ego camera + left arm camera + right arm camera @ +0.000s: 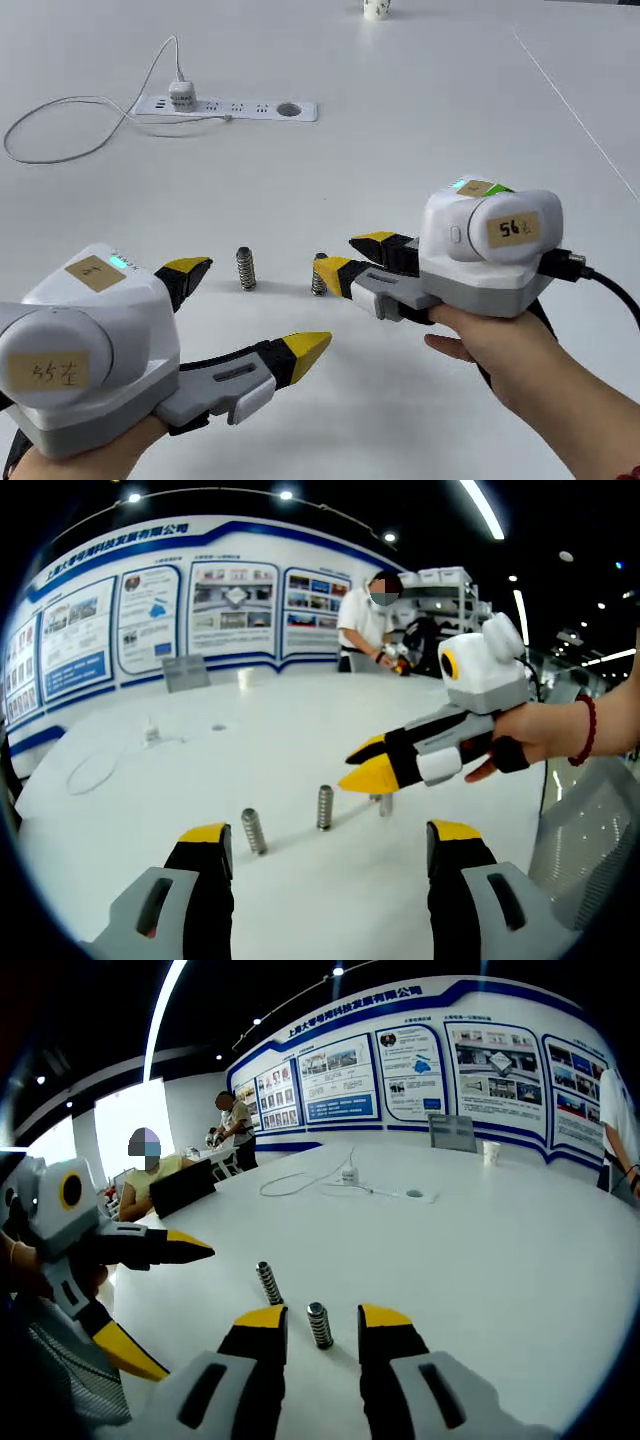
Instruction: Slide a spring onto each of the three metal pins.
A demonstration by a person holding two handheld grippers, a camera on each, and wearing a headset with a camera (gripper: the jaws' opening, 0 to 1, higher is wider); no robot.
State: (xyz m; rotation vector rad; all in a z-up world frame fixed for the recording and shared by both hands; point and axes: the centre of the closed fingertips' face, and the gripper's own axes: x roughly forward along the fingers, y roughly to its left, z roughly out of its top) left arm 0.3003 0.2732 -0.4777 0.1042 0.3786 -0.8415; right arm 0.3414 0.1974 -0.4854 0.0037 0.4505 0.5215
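Two coil springs stand upright on pins on the white table, one at the left [246, 268] and one [319, 275] right at the tip of my right gripper [345, 258]. In the right gripper view the nearer spring [319, 1324] stands between the parted jaws without touching them, and the other spring [268, 1282] is further off. My left gripper [250, 310] is open with nothing in it, near the table's front. The left gripper view shows both springs [254, 830] [325, 806] and a third short upright piece [385, 802] half hidden under the right gripper [365, 765].
A white power strip [225, 107] with a plugged-in charger and a looping white cable [60, 110] lies at the back left. A small cup [376, 9] stands at the far edge. People [365, 620] are at the far end of the table.
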